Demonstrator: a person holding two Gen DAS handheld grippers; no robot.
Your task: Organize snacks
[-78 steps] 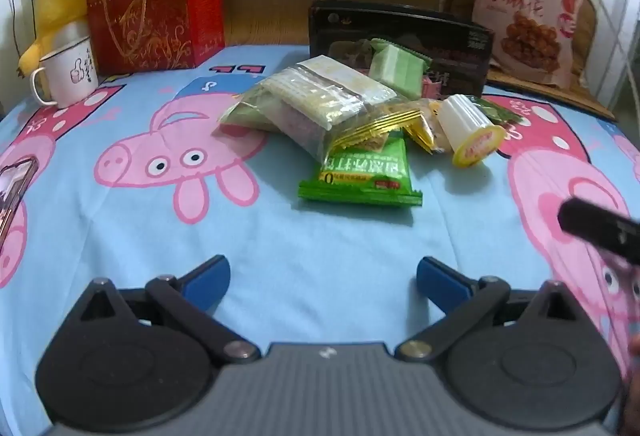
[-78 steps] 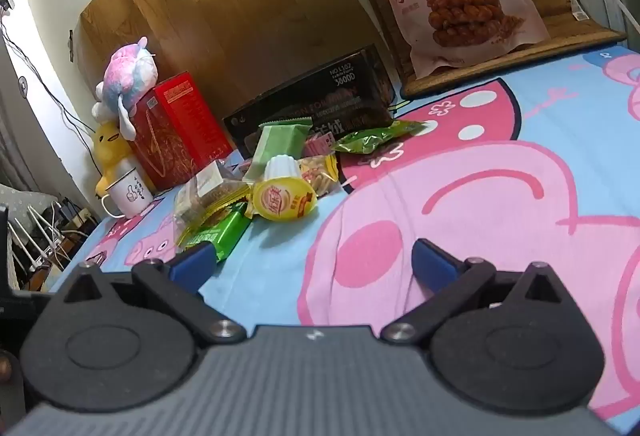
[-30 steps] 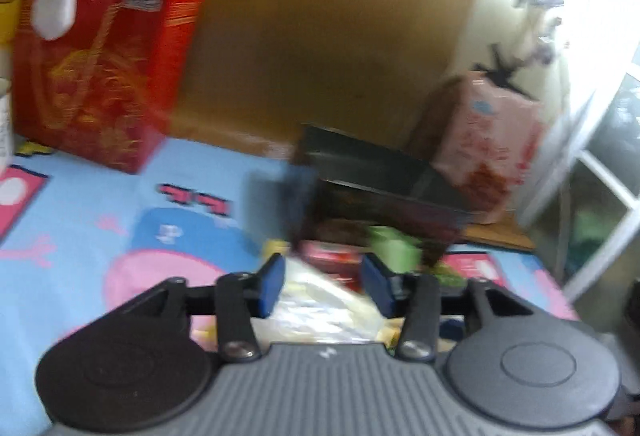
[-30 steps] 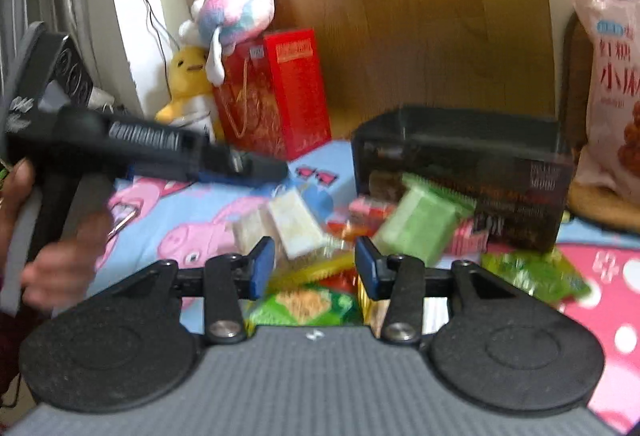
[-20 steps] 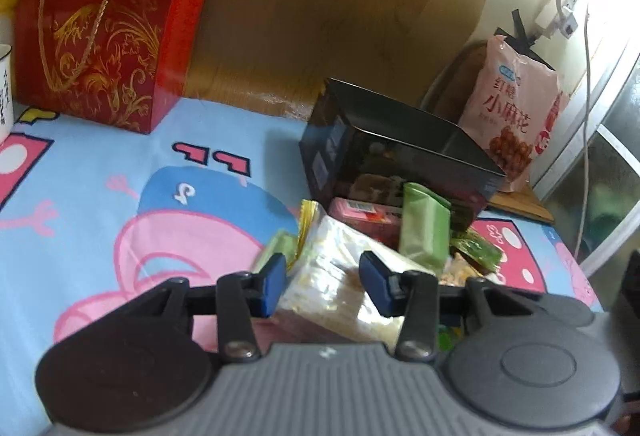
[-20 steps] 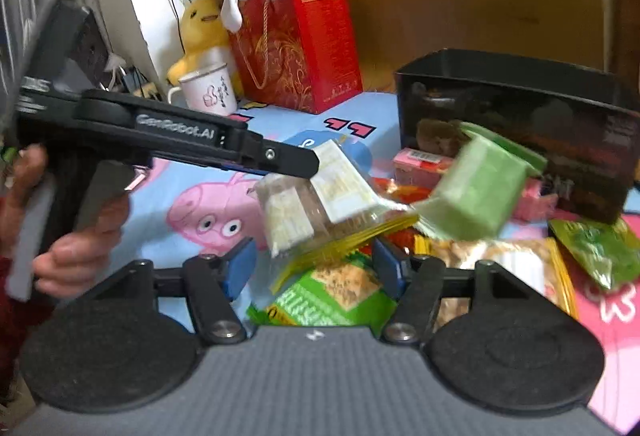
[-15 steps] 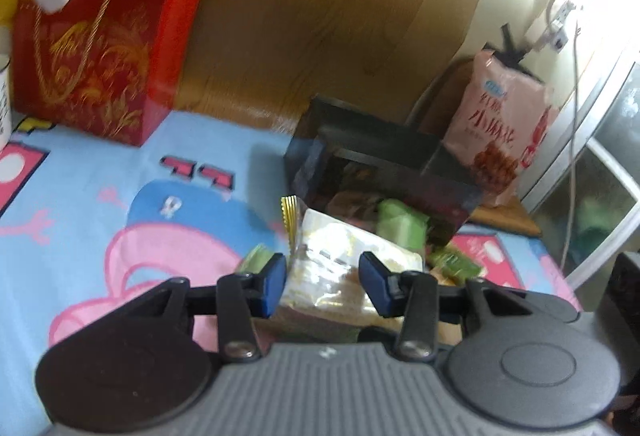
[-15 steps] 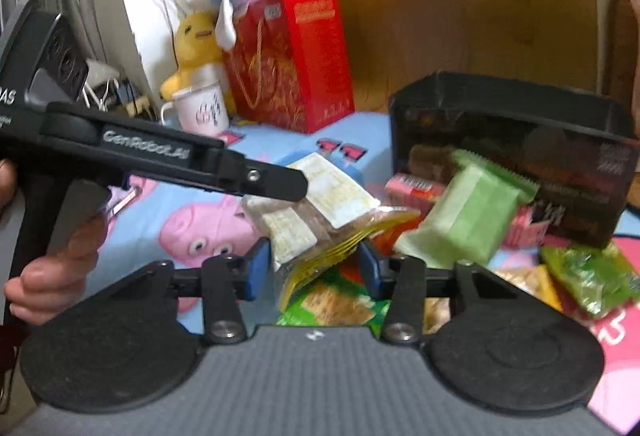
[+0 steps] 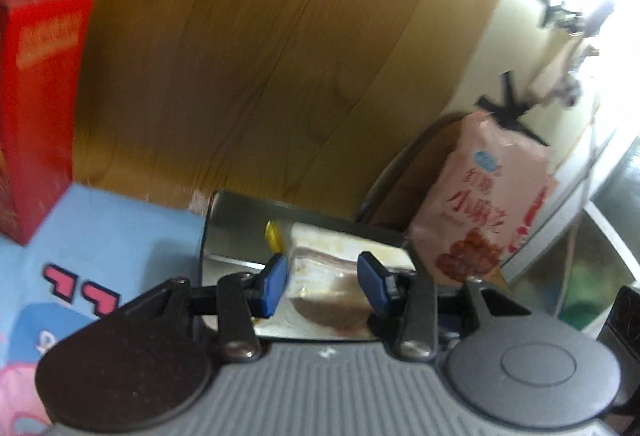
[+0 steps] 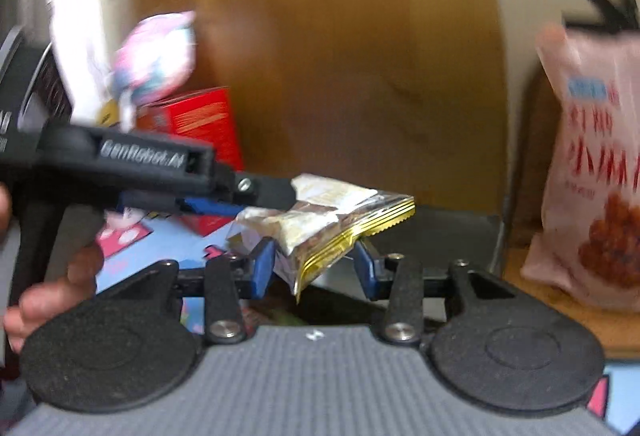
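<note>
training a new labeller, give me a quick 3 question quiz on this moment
1. True or false: the left gripper is shut on a clear snack packet.
2. The packet hangs over which thing? A) black box B) mug C) plate
3. What colour is the big snack bag that leans beside the box?

Key: 1 true; 2 A; 3 pink

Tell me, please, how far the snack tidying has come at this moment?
Done: nothing I can confirm, since the inside of the black box is mostly hidden. In hand: the left tool grips a clear snack packet, held over the box. Left: dropping it in; other snacks are not clearly in view.
</note>
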